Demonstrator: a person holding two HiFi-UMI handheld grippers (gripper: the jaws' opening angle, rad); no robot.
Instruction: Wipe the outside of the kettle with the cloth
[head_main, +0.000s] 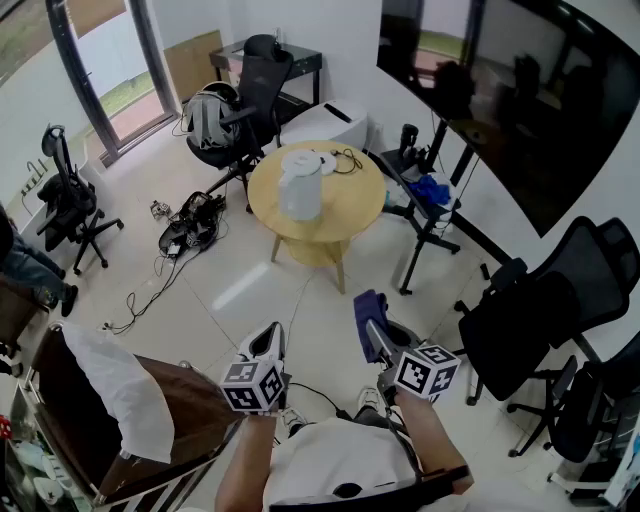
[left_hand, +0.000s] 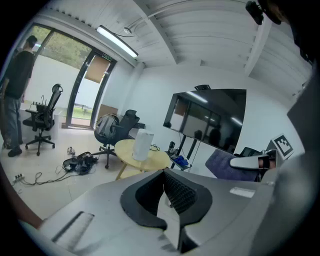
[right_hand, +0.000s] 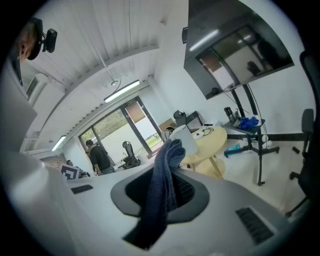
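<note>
In the head view, the left gripper (head_main: 268, 332) and the right gripper (head_main: 372, 322) are held close to the person's body. Both point forward and a little downward at the white cylindrical kettle (head_main: 300, 183), which stands on the round pale wooden table (head_main: 352, 218) far ahead of both tools. That looks like a carrying posture for an approach, so the wiping has probably not begun. Only this view shows the whole gap of bare floor between the tools and the table. It also shows the dark blue woven cloth (head_main: 368, 303) bunched at the right gripper's tip. In the left gripper view, that tool's ribbed pads meet with nothing between them, so it is closed and empty. It is probably kept free to steady the kettle later. The kettle (left_hand: 144, 145) sits well beyond its tips, slightly to their left. Off to its right the other tool shows side-on, with the cloth (left_hand: 222, 165) hanging from it, a profile the right gripper's own camera cannot give. In the right gripper view, the jaws are clamped on the cloth (right_hand: 162, 192) near its middle. One end stands up past the tips and the other trails back toward the camera. A loose wad is thus likely to lead into the kettle's wall. The kettle (right_hand: 186, 141) lies straight beyond the tips, partly hidden by that wad.
</note>
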